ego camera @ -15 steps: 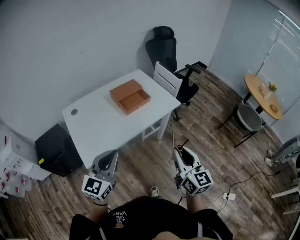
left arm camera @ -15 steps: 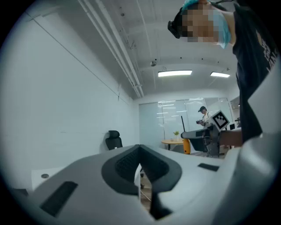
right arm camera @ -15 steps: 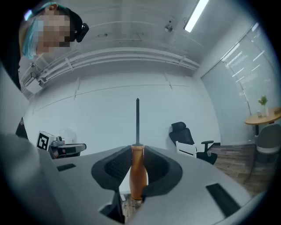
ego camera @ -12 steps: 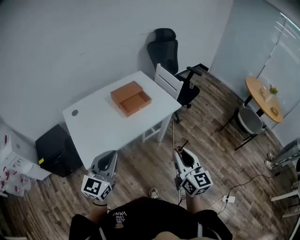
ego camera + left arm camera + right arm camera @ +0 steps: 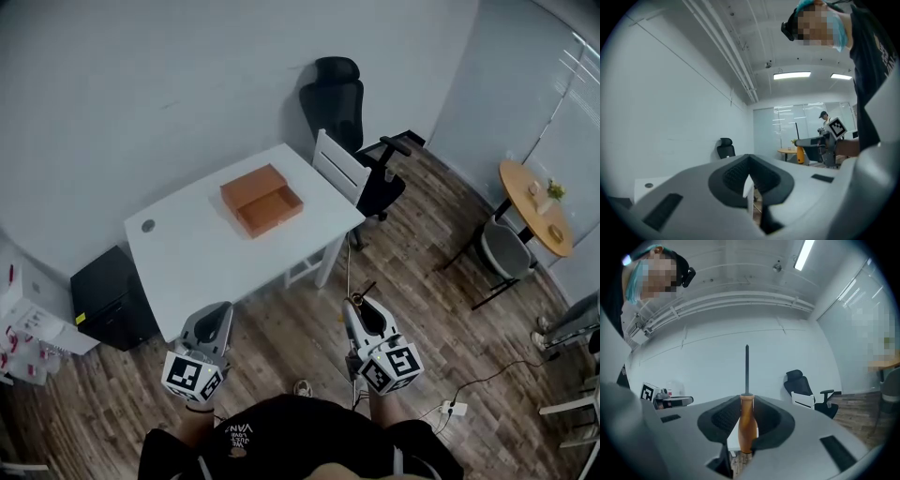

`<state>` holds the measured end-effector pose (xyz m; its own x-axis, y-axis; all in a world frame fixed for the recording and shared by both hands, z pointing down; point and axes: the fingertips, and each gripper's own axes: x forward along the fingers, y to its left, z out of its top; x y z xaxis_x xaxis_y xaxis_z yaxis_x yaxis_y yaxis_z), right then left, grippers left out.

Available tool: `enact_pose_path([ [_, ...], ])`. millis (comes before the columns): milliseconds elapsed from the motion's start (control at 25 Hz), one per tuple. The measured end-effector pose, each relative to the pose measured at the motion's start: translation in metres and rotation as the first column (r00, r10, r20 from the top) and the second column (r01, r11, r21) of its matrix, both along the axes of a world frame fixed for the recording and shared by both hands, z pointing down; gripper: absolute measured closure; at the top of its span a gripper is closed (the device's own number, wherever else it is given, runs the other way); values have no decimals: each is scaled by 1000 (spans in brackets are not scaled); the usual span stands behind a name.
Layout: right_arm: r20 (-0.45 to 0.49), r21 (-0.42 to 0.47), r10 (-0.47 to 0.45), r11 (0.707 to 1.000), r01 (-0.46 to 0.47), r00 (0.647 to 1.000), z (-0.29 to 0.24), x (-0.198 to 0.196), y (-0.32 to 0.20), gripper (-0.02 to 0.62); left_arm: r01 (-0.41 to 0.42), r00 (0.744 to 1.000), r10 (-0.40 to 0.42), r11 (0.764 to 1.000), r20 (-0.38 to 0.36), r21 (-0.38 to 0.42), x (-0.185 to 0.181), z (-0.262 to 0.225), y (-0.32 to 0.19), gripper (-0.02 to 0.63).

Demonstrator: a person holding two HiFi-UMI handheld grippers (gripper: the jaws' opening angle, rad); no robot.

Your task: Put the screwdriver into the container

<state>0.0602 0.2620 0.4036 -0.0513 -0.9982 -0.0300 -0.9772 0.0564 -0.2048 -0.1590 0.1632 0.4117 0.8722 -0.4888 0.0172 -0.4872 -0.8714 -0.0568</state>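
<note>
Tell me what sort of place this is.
Most likely an office or small meeting room. A white desk stands against the wall with a black swivel office chair behind it, and a round wooden table sits beside a glass partition wall.

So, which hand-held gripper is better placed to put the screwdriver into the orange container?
The right hand-held gripper: it grips the screwdriver by its handle. The left hand-held gripper holds nothing. The container lies open on the table ahead.
</note>
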Motion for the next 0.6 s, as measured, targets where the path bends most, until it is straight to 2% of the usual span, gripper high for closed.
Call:
enact_pose_path([
  [600,33,9,-116,993,116,993,12,55,-29,503,117,993,-117,993,3,-32,47,15,-6,591],
])
